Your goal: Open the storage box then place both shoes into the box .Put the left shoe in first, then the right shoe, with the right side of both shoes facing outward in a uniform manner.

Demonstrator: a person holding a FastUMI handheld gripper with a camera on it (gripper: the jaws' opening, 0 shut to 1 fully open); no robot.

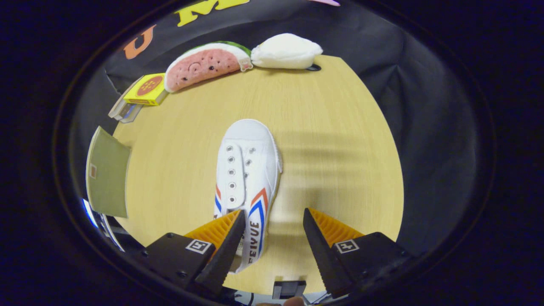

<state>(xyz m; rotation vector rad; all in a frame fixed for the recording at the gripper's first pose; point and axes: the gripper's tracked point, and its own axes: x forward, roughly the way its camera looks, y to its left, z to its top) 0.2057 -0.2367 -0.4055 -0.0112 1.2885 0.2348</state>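
Two fingers of the tool [274, 223] stand spread wide with bare wood between them, gripping nothing. One white shoe [246, 187] lies on the pale wooden surface [331, 127] with its toe pointing away from the tool; its heel end passes under and just beside the left finger, whose tip overlaps the shoe's striped side, while the right finger stands apart over bare wood. Left of the shoe, at the surface's edge, stands an olive-green flat panel [108, 174]. Beyond the shoe, along the far edge, lie a yellow box [146, 90], a watermelon-slice plush [206, 64] and a white plush [285, 52].
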